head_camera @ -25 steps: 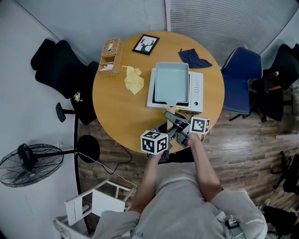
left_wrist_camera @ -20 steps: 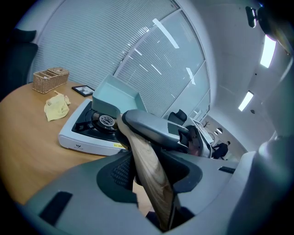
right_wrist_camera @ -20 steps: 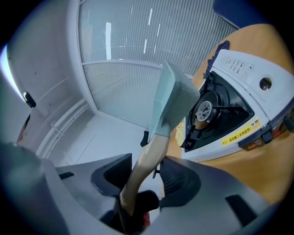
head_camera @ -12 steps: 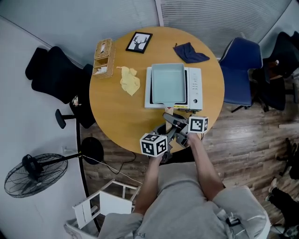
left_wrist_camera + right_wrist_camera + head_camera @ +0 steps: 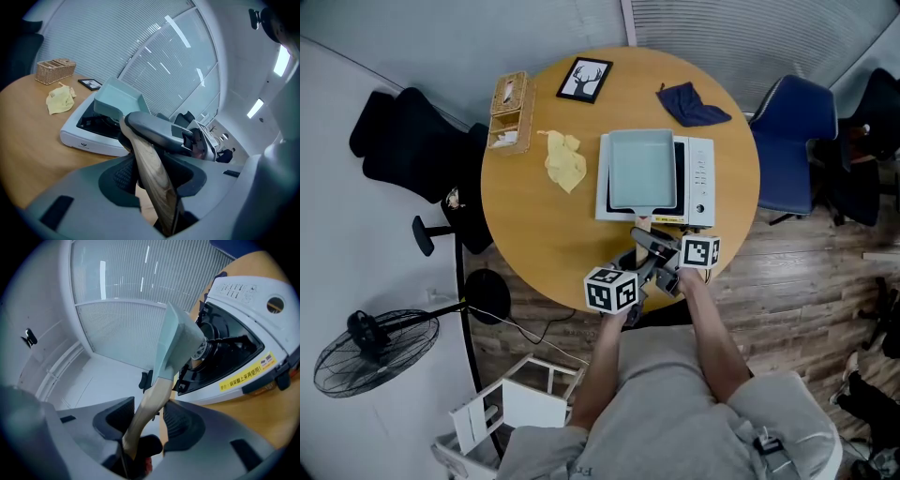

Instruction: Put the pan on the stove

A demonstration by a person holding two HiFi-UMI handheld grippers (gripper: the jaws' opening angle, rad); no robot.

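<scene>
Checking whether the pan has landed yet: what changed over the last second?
Nothing visibly changed. The pan stays over the stove, and the left claw and right claw stay clamped on its handle. Only the head camera shifted slightly.

We take this for an office or meeting room, not a kitchen. Beyond the jaws, a round wooden surface (image 5: 534,225) carries a portable stove (image 5: 698,178) rather than a fitted one. Swivel chairs stand around it, a black one (image 5: 403,141) left of the jaws and a blue one (image 5: 792,131) to their right. Slatted blinds (image 5: 750,37) hang far beyond the jaws. A pedestal fan (image 5: 375,352) stands on the plank floor (image 5: 787,272).
</scene>
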